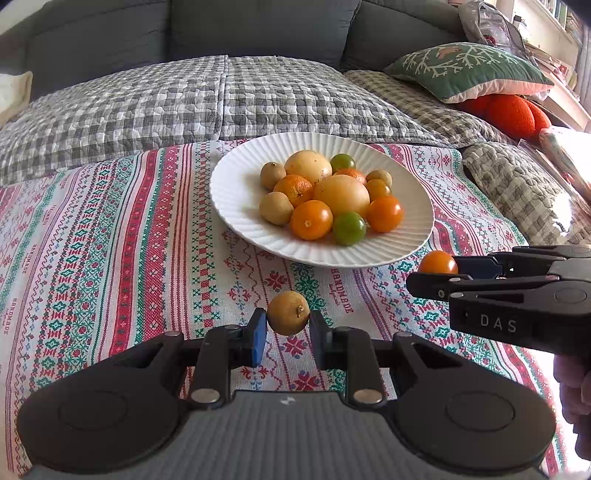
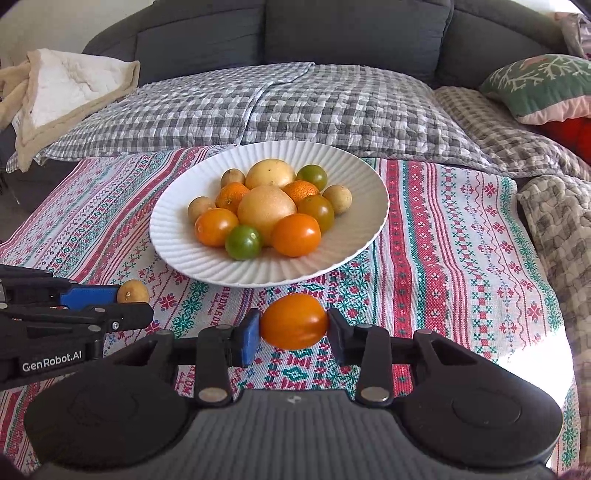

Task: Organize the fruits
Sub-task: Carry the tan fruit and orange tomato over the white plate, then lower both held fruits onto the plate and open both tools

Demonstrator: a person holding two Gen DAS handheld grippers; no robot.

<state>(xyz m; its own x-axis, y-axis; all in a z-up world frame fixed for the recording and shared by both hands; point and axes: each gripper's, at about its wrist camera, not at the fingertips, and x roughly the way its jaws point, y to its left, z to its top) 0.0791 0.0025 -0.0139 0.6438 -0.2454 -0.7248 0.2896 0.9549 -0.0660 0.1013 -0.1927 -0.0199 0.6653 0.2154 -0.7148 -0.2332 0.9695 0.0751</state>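
Patterned tablecloth (image 2: pixel 461 236), checked quilt (image 2: pixel 258 107), grey sofa (image 2: pixel 332 33)

A patterned cloth (image 2: pixel 443 236) in red, green and white bands covers the desk before me, filling the lower half of both views. On it, at centre frame, sits a white ribbed plate (image 2: pixel 351 192) heaped with fruit (image 2: pixel 266 210): orange and green tomatoes, pale yellow rounds, small tan ones and tangerines. The word "HANDMADE" is stitched into the cloth just below the plate's near rim. Past the cloth's far edge, across the upper frame, lies a grey checked quilt (image 1: pixel 147 107) on a sofa.
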